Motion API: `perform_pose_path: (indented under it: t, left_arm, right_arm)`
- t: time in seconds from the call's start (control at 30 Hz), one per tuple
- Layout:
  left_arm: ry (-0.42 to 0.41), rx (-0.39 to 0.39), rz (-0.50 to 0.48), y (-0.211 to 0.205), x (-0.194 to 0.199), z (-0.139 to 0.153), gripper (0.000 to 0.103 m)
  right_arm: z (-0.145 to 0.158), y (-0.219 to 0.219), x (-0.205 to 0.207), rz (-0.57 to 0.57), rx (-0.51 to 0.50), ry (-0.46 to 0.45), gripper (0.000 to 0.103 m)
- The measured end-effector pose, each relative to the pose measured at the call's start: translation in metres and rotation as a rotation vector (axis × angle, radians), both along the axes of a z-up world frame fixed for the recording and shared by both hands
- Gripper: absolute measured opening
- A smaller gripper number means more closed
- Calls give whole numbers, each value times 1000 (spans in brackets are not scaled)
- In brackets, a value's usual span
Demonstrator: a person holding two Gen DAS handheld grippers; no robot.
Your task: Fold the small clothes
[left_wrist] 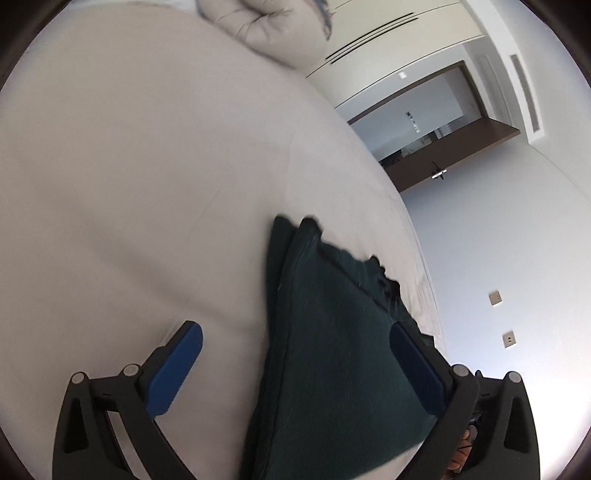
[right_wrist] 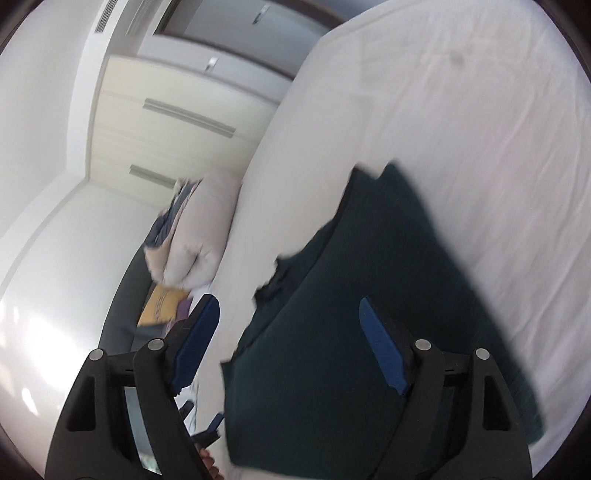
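Observation:
A dark green garment (left_wrist: 332,350) lies folded on the white bed sheet (left_wrist: 147,184), with a ragged edge on its far side. My left gripper (left_wrist: 295,339) is open, its blue pads apart, with the garment between and below the fingers. In the right wrist view the same garment (right_wrist: 369,314) spreads across the sheet (right_wrist: 461,129). My right gripper (right_wrist: 288,317) is open above the garment's near part, with its right pad (right_wrist: 380,343) over the cloth and its left pad (right_wrist: 195,339) off its edge.
A rolled beige duvet (left_wrist: 269,26) lies at the far end of the bed; it also shows in the right wrist view (right_wrist: 199,229). A yellow item (right_wrist: 162,302) sits below it. White wardrobe doors (right_wrist: 166,122) and walls surround the bed.

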State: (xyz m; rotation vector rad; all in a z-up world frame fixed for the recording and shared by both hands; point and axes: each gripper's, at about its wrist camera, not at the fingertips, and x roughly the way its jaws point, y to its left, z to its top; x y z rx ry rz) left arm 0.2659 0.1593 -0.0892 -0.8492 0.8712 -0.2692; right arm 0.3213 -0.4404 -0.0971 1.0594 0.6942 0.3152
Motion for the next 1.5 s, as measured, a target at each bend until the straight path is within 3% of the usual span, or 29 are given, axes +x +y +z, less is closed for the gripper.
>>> perform_pose_path:
  t: [0.1,0.27,0.47,0.7,0.9,1.03,1.1,1.13,1.17,1.27,1.5]
  left_arm:
    - [31,4,-73,-6,-1,-7,100]
    - [79,0,-208,-16,5,-9,97]
    - [162,5,-248,-12,2,-13,83]
    - [236,68,-350,-37,3,-11,83]
    - [298,-101,-330,-29,10,-20,82]
    - [309,-128,-360,-40,13,-23,68]
    - [312,-129,-366,-41,14,-25,51]
    - [323,-136,-361,-40,13,-29,26]
    - [334,-142,-353,-37,12,-33,13]
    - [316,-189,-317,-32,6,-40,13]
    - [248,-114,-289,-44,5,-7,12]
  right_arm:
    - [4,38,-1,112,-31,12,78]
    - [13,83,1,206,-60,21,78]
    - [26,103,-13,279,-109,38,78]
    - [24,129,2,331,-103,43,78]
    - [29,152,15,398,-100,42,78]
    - [20,165,30,412,-68,63,78]
    - [13,171,38,418,-64,84,78]
    - [10,173,40,423,-63,93,78]
    - [7,176,44,431,-62,99,78]
    - [-3,180,51,433,-58,127,78]
    - [-30,177,65,429,7,167,78]
